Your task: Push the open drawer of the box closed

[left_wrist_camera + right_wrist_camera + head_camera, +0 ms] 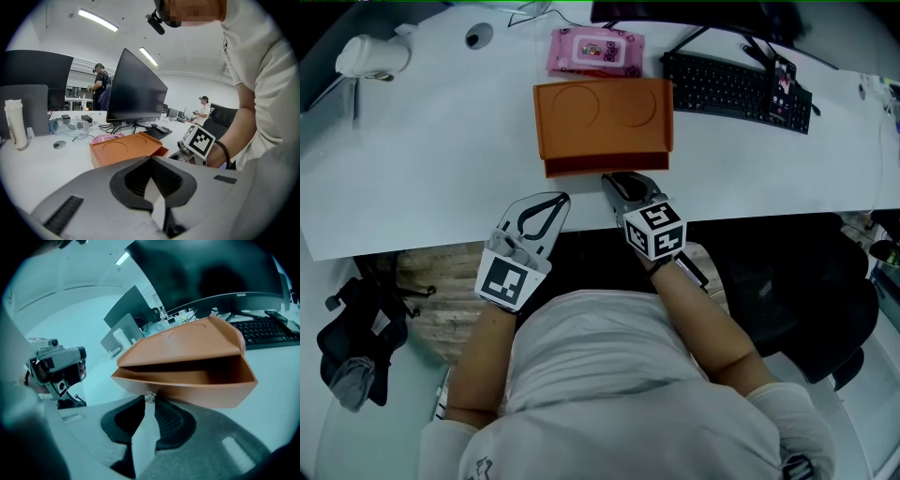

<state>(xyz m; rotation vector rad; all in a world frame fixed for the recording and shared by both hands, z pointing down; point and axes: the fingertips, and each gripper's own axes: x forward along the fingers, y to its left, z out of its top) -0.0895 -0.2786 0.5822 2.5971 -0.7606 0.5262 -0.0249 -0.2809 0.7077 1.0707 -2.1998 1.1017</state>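
With the right tongs [149, 402] pinched narrow on the small knob [150, 397] of the drawer [187, 385], which juts from the near side of the orange box [602, 117] on the white surface [422, 169], I would push straight toward the far side, square to the front, with the closed, empty left tongs [560, 199] held off to the left.

Both arms are reaching forward, grippers tilting down.
Left gripper [563, 198] is hovering with jaws together; right gripper [613, 180] is pinching the drawer knob [150, 397].

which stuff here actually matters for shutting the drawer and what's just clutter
Job: orange box; its open drawer; drawer knob; right gripper, fingers on the knob.
Lying about: keyboard; pink pack; phone; white tumbler; monitor.
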